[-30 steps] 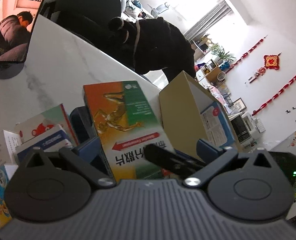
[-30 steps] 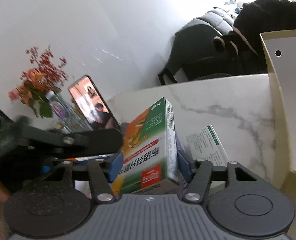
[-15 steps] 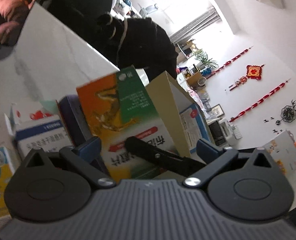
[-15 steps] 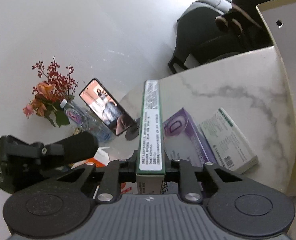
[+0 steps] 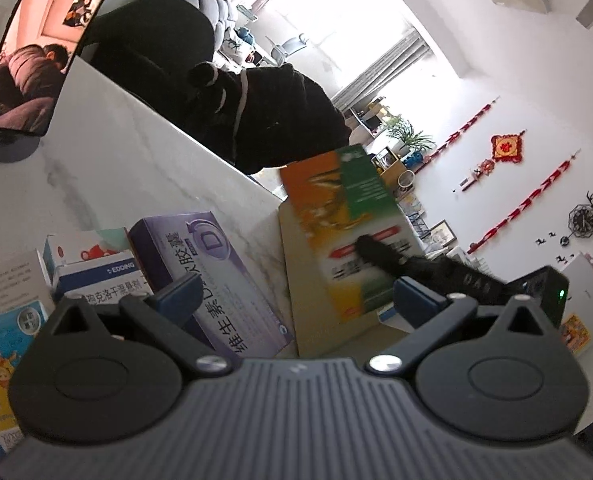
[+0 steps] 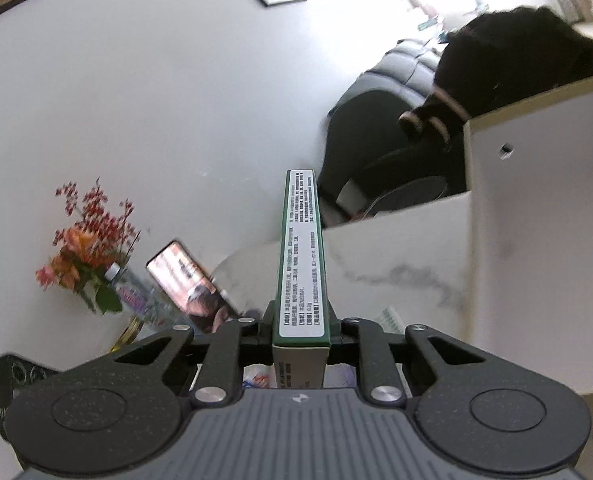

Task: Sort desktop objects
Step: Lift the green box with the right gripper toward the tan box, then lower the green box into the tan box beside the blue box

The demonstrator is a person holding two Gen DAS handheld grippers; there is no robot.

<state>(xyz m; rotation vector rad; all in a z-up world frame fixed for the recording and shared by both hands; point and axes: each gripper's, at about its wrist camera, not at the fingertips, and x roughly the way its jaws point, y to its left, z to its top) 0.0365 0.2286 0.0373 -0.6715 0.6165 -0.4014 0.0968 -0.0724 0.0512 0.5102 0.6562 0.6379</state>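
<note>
My right gripper (image 6: 301, 326) is shut on an orange and green medicine box (image 6: 301, 256), held edge-on and lifted above the marble table (image 6: 396, 248). In the left wrist view the same box (image 5: 348, 224) hangs in front of the beige storage box (image 5: 316, 312), with the right gripper's finger (image 5: 380, 256) across it. My left gripper (image 5: 296, 292) is open and empty above a purple vitamin box (image 5: 212, 272). A blue and white box (image 5: 96, 272) and a yellow and blue box (image 5: 0, 344) lie to its left.
A phone on a stand (image 5: 36, 52) plays video at the table's far left. A vase of flowers (image 6: 84, 256) and a water bottle (image 6: 132, 292) stand beside it. The beige storage box (image 6: 536, 216) stands at the right. A person in black (image 5: 256, 112) sits behind the table.
My right gripper has closed on the orange and green box, turned it edge-on, lifted it and carried it right toward the beige box. My left gripper stayed open and no longer straddles it.
</note>
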